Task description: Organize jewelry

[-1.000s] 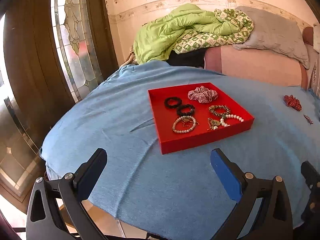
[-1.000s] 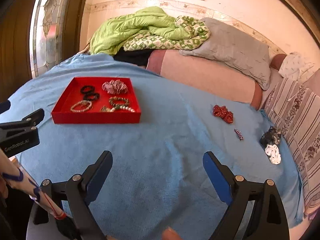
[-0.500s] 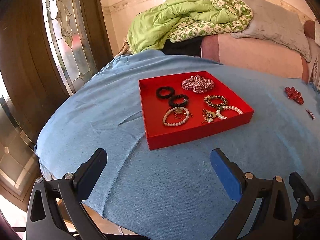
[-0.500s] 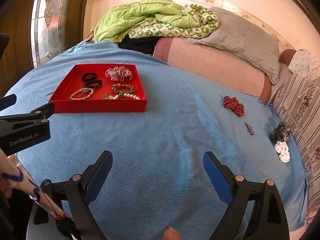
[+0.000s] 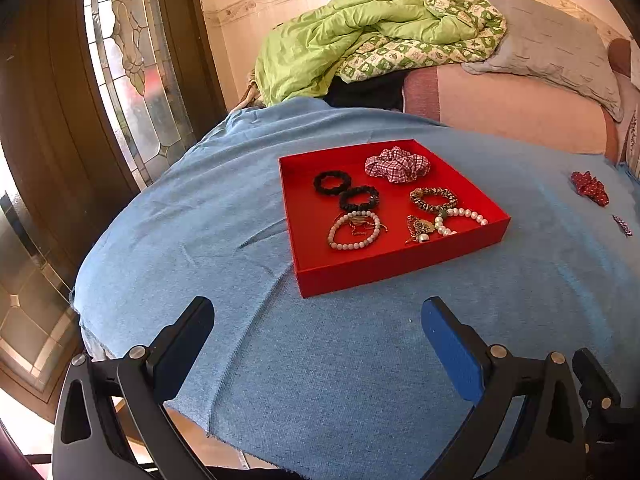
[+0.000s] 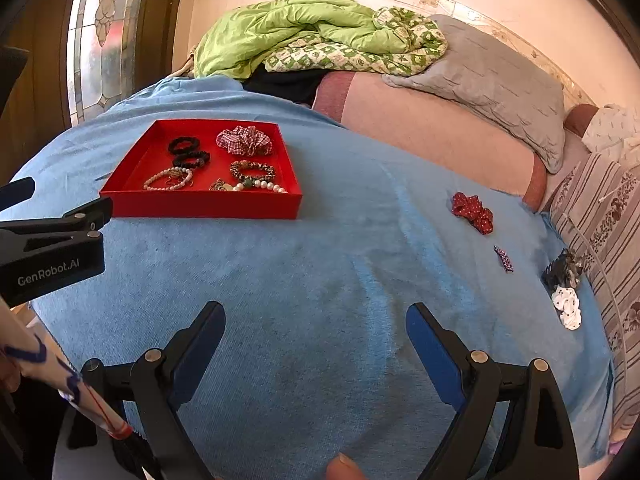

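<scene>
A shallow red tray [image 5: 316, 216] [image 6: 132, 172] lies on the blue cloth and holds two black hair ties [image 5: 346, 192], a plaid scrunchie [image 5: 396, 164] [image 6: 245, 141], a leopard scrunchie [image 5: 434, 199], a pearl bracelet [image 5: 354, 230] and a white bead bracelet [image 5: 460, 218]. To the right of it on the cloth lie a red dotted scrunchie [image 6: 472, 212] [image 5: 590, 188], a small purple clip [image 6: 504, 258], a dark hair claw [image 6: 564, 270] and a white scrunchie [image 6: 567, 306]. My left gripper [image 5: 318, 320] hangs open, short of the tray's near wall. My right gripper [image 6: 316, 324] is open over bare cloth.
The blue cloth [image 5: 360, 360] covers a rounded surface whose near edge drops off on the left. Behind lie a green quilt [image 6: 312, 28], a grey pillow [image 6: 500, 84] and a striped cushion [image 6: 608, 216]. A stained-glass door [image 5: 132, 60] stands on the left.
Both grippers have moved a little forward and lower toward the cloth; the tray looks nearer in both views. Nothing on the cloth or in the tray has moved.
</scene>
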Action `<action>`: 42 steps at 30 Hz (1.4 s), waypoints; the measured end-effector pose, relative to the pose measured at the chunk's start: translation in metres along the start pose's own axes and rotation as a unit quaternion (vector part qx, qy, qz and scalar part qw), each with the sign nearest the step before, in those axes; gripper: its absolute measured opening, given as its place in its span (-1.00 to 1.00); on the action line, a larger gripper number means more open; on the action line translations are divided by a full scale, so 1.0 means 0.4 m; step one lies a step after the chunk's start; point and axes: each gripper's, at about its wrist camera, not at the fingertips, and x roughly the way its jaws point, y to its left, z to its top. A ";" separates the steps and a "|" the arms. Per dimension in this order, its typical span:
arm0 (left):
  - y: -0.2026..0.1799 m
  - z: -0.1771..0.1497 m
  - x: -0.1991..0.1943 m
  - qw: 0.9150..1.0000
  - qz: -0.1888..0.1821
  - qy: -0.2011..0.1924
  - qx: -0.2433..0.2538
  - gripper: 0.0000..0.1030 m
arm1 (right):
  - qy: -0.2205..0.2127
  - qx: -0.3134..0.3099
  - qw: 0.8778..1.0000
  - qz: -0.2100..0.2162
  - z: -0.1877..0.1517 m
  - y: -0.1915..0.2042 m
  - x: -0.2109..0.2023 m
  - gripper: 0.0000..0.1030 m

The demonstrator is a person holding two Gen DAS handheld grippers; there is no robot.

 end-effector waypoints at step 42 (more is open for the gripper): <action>0.011 -0.004 0.002 1.000 0.004 -0.001 0.003 1.00 | 0.004 -0.002 1.000 -0.001 -0.004 0.003 0.002 0.83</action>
